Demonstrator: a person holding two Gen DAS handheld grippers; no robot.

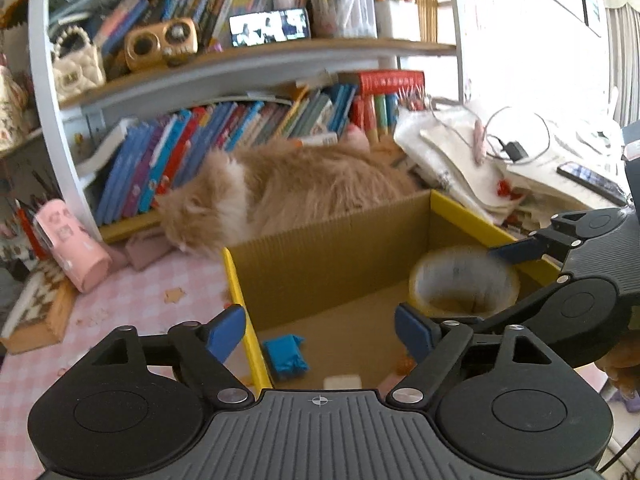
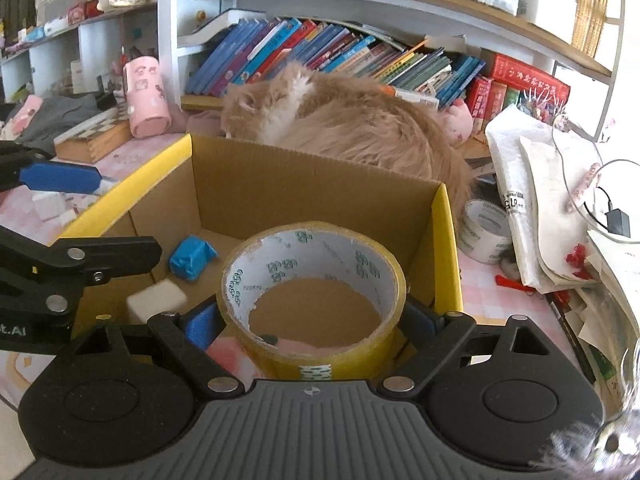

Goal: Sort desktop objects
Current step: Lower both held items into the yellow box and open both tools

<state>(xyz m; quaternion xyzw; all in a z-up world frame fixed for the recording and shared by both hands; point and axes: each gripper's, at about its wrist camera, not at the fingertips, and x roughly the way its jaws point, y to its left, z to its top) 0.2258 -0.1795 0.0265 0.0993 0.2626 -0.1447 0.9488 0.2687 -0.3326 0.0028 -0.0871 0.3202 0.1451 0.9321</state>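
A cardboard box (image 1: 304, 272) with yellow edges stands open on the pink checked desk. On its floor lie a crumpled blue item (image 1: 286, 356) and a small white block (image 1: 342, 382). My left gripper (image 1: 320, 332) is open over the box's left wall, with nothing between its blue pads. My right gripper (image 2: 314, 320) is shut on a yellow tape roll (image 2: 392, 280), with a pad against each side. It holds the roll over the right part of the box (image 2: 312, 184). The blue item (image 2: 192, 258) and the white block (image 2: 156, 304) lie to the roll's left.
A fluffy orange cat (image 1: 288, 188) lies right behind the box, against a shelf of books. A pink cylinder (image 1: 72, 248) and a checkered wooden case (image 1: 36, 316) sit to the left. Stacked papers with cables (image 1: 480, 160) fill the right. A second tape roll (image 2: 486, 228) lies beside the box.
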